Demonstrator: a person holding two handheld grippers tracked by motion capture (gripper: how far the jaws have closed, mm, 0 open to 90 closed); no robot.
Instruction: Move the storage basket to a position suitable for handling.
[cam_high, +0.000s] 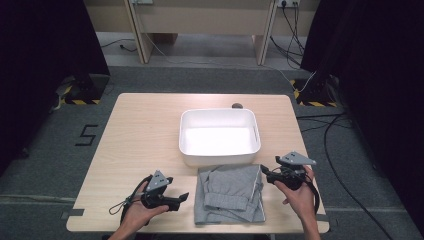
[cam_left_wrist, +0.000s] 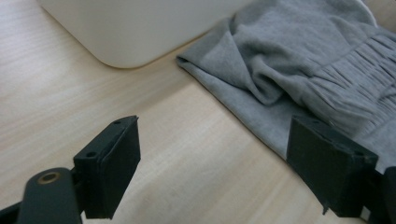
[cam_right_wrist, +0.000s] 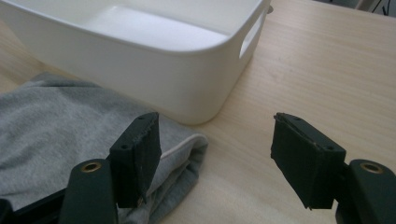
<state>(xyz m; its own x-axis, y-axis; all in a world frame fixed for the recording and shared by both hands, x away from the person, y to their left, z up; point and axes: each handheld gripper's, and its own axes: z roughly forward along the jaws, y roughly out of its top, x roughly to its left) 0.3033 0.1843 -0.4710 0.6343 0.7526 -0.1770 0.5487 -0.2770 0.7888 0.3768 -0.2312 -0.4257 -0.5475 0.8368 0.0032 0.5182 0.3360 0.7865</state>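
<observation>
Two open grippers flank our folded grey garment (cam_high: 231, 192), which lies just before the white bin (cam_high: 220, 157): left gripper (cam_high: 181, 199) well apart from it, right gripper (cam_high: 265, 172) nearer, at its far corner, both empty.

light: bright overhead, table (cam_high: 140, 130) evenly lit
glare: white tub (cam_high: 219, 152) floor blown out
corners: upper sides pretty dark
blur: near jaws soft

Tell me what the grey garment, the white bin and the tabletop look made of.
Grey garment: soft knit, likely cotton fleece; matte, with a gathered ribbed band. White bin: probably moulded plastic; smooth, slightly glossy, rounded corners, cut-out handle. Table: pale wood or wood-look laminate with fine grain lines.
</observation>
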